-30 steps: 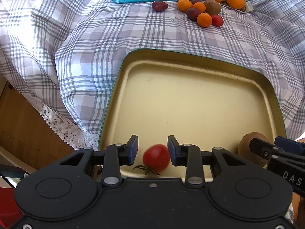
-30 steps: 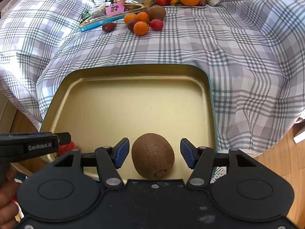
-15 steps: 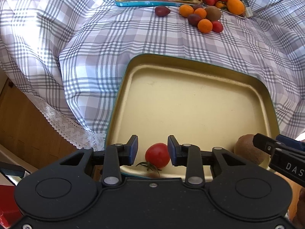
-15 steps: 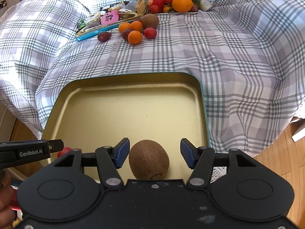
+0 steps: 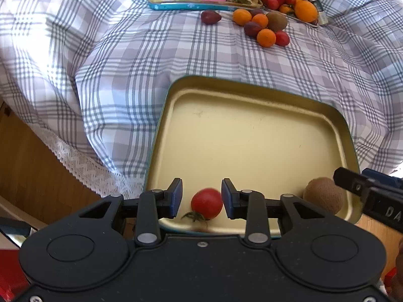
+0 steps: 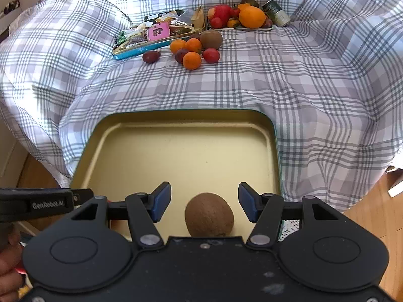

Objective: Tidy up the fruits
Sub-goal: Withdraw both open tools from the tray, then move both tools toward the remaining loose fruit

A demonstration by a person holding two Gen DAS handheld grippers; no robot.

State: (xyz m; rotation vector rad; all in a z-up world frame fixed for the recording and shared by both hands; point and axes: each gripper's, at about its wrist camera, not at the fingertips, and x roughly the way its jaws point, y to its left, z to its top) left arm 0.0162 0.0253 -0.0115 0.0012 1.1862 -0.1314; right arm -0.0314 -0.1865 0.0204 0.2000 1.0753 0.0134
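The tomato (image 5: 206,203) and kiwi (image 6: 209,215) lie at the near edge of our gold tray (image 5: 252,136). Both may roll on its smooth floor. Our left tongs (image 5: 201,197) and right tongs (image 6: 204,201) hang steeply downward, spread, gripping nothing.

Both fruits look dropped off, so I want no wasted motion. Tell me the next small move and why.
Probably lift both grippers clear. The tomato and kiwi already lie in the gold tray, with gaps to the fingers of the left gripper and right gripper. More fruit waits on the cloth beyond.
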